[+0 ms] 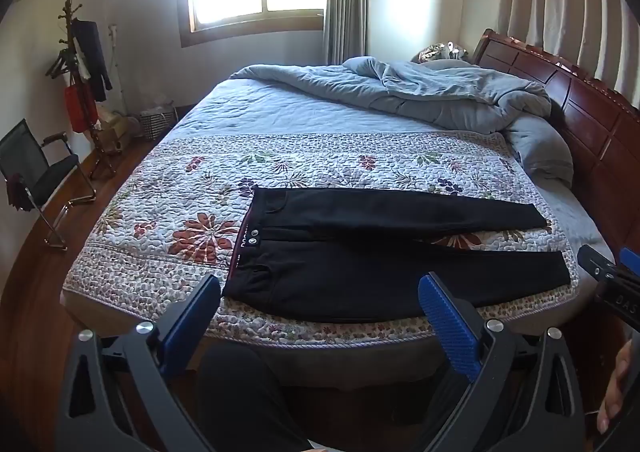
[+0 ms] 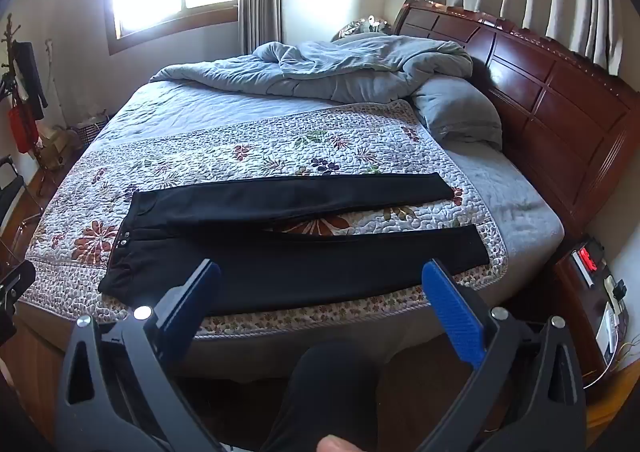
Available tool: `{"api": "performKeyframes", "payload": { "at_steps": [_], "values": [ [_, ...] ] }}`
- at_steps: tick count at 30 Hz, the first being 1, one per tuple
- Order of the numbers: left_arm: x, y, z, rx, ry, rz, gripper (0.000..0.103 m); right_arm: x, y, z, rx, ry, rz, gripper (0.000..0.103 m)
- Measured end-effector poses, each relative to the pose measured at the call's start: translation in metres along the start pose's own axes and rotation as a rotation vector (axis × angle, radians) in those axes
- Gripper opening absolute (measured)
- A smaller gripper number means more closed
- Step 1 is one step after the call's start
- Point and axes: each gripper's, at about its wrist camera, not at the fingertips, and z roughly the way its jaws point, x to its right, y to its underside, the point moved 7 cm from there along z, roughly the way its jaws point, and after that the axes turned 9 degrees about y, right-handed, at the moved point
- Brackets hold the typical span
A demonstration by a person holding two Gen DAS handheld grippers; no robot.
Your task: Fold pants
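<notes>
Black pants (image 1: 360, 252) lie flat on the floral quilt (image 1: 168, 188) near the bed's front edge, waistband at the left, both legs spread apart toward the right. They also show in the right wrist view (image 2: 288, 244). My left gripper (image 1: 320, 292) is open and empty, held off the bed's front edge near the waist end. My right gripper (image 2: 320, 280) is open and empty, also before the front edge, facing the near leg. The right gripper shows at the right edge of the left wrist view (image 1: 612, 276).
A grey duvet (image 1: 400, 92) and pillow (image 1: 544, 148) lie bunched at the far side by the wooden headboard (image 1: 580, 112). A chair (image 1: 36, 180) and coat rack (image 1: 80, 72) stand left. A nightstand (image 2: 592, 292) stands right. My leg (image 2: 328, 392) is below.
</notes>
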Motion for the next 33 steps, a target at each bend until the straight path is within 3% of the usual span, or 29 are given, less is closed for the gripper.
{"api": "performKeyframes", "payload": {
  "at_steps": [33],
  "values": [
    [0.0008,-0.0032,0.0000,-0.011,0.002,0.003,0.099,-0.0006,0.0001,-0.0051,0.004,0.001,0.000,0.101]
  ]
}}
